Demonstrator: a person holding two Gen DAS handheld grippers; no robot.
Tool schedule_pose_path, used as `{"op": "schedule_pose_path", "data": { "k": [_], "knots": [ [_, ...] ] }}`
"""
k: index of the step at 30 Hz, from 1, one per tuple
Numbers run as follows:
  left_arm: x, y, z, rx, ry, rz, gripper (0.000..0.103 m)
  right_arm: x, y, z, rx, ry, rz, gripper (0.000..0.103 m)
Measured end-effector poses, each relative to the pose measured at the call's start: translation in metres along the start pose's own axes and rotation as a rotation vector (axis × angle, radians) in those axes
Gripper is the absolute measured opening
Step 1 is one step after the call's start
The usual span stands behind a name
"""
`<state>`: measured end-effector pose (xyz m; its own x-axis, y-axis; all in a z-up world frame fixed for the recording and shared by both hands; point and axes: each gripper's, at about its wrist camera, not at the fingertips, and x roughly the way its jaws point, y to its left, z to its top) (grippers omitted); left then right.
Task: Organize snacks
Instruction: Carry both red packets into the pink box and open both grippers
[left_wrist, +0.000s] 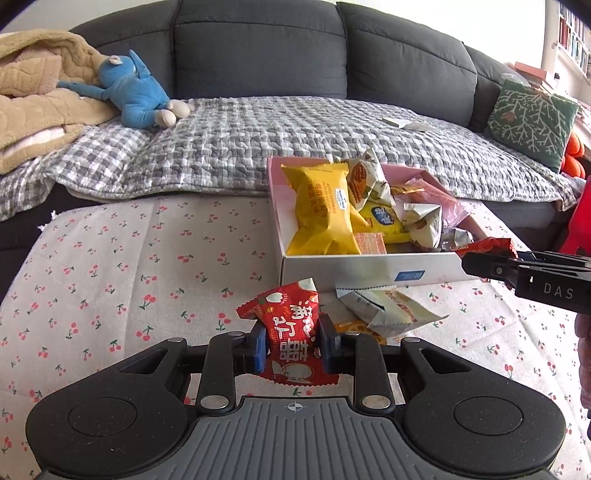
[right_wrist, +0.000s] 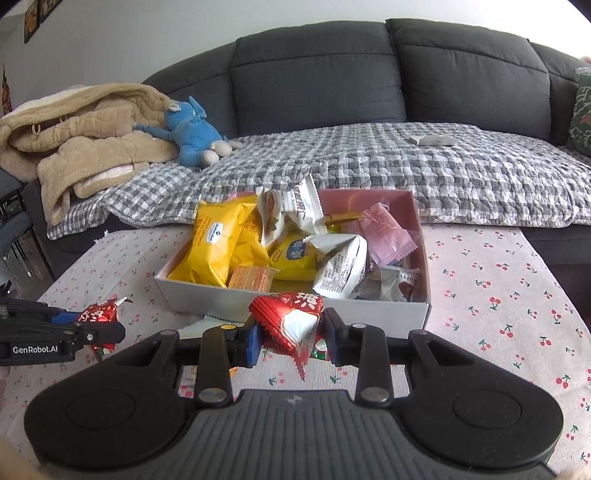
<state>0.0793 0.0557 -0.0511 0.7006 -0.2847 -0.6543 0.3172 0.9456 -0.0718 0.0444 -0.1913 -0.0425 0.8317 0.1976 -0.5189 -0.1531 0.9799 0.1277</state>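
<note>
A white box with a pink inside (left_wrist: 369, 271) (right_wrist: 207, 299) stands on the cherry-print table, filled with several snack packets, among them a big yellow one (left_wrist: 325, 210) (right_wrist: 218, 240). My left gripper (left_wrist: 293, 343) is shut on a red snack packet (left_wrist: 291, 325), low over the table in front of the box; it shows in the right wrist view (right_wrist: 98, 328). My right gripper (right_wrist: 291, 341) is shut on another red snack packet (right_wrist: 291, 321), just before the box's near wall; it shows at the box's right corner in the left wrist view (left_wrist: 487, 251).
White and orange snack packets (left_wrist: 388, 310) lie on the table by the box's front wall. Behind the table is a grey sofa with a checked blanket (left_wrist: 258, 140), a blue plush toy (left_wrist: 136, 92), a beige blanket (right_wrist: 81, 136) and a green cushion (left_wrist: 532, 118).
</note>
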Motion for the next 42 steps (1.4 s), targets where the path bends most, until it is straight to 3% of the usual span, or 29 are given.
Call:
{"op": "schedule_pose_path", "data": {
  "k": [7, 17, 27, 37, 42],
  "knots": [
    [0.007, -0.031, 0.032, 0.023, -0.031, -0.053, 0.025, 0.006, -0.019, 0.019, 0.038, -0.032, -0.031, 0.031],
    [0.062, -0.073, 0.073, -0.043, -0.006, -0.144, 0.025, 0.020, -0.052, 0.033, 0.126, -0.014, -0.043, 0.031],
    [0.094, -0.088, 0.080, -0.048, -0.020, -0.111, 0.025, 0.032, -0.067, 0.036, 0.185, -0.001, -0.016, 0.031],
    [0.107, -0.092, 0.069, 0.000, 0.003, -0.074, 0.029, 0.044, -0.059, 0.033, 0.076, 0.048, -0.021, 0.032],
    [0.104, -0.094, 0.070, 0.008, 0.003, -0.073, 0.029, 0.041, -0.058, 0.035, 0.065, 0.041, -0.019, 0.039]
  ]
}}
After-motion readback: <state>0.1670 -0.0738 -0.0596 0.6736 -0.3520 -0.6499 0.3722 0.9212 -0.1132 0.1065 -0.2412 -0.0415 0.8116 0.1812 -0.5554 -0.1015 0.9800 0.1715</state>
